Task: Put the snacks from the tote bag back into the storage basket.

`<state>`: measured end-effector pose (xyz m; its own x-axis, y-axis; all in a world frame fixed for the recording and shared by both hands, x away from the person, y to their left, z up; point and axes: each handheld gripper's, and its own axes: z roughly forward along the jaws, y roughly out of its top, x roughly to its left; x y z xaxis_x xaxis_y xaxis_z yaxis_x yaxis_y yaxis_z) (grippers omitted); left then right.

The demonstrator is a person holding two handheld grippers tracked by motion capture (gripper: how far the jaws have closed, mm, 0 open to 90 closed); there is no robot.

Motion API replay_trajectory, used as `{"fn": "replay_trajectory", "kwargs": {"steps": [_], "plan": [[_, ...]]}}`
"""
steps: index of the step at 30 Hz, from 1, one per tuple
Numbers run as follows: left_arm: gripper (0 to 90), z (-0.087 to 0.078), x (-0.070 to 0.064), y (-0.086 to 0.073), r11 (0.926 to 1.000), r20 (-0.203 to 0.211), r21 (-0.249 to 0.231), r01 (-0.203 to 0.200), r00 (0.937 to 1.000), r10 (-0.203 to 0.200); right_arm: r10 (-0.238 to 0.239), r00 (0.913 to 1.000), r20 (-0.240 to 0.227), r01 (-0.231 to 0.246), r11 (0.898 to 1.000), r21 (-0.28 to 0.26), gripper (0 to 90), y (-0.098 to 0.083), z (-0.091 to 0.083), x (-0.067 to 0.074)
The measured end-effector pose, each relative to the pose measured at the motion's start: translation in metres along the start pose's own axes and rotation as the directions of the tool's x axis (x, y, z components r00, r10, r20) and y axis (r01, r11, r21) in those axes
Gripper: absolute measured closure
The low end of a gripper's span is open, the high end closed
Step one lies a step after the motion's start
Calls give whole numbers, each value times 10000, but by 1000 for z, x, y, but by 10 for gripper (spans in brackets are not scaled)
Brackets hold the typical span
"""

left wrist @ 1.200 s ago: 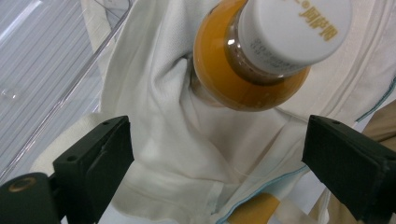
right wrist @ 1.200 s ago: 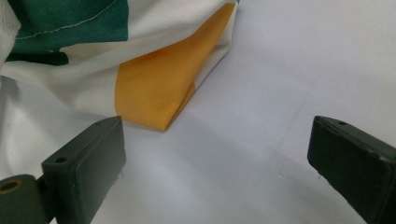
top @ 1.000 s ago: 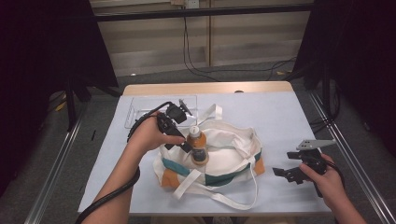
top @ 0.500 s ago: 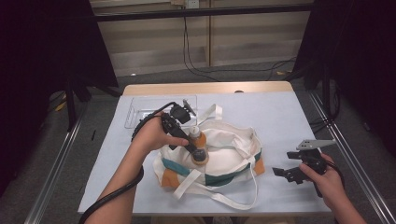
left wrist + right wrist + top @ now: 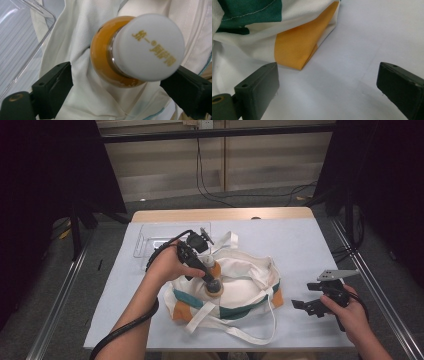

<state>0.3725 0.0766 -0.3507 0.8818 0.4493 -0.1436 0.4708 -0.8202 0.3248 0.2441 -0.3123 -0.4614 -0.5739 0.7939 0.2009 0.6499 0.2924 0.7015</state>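
The orange bottle (image 5: 105, 62) with the white cap (image 5: 148, 46) points its cap up toward the left gripper (image 5: 212, 282), between spread jaws, over the cloth bag (image 5: 240, 285) at mid-table. The right gripper (image 5: 305, 306), also spread, rests near the bag's right corner.

Bright overhead light on table (image 5: 310, 245), dark surrounds; bottle cap (image 5: 150, 47) slightly blurred w/ soft glare.

The bottle's white cap (image 5: 149, 47) bears gold Chinese characters, "统一" legible.
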Motion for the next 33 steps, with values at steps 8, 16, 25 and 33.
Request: {"fn": "replay_trajectory", "kwargs": {"steps": [8,16,25,33], "plan": [[191,6,0,3,9997,109,-32,-260,9996,260,-18,10000,-27,18,10000,-16,42,0,0,-1],[282,9,-3,8,9982,67,-20,-592,9982,592,3,10000,-21,-3,10000,7,42,0,0,0],[296,10,-8,10,9981,-139,56,-609,9980,610,-27,10000,-22,27,10000,15,42,0,1,0],[303,8,-12,14,9970,-339,440,-634,9973,649,-37,10000,-31,37,10000,23,41,0,0,0]]}}
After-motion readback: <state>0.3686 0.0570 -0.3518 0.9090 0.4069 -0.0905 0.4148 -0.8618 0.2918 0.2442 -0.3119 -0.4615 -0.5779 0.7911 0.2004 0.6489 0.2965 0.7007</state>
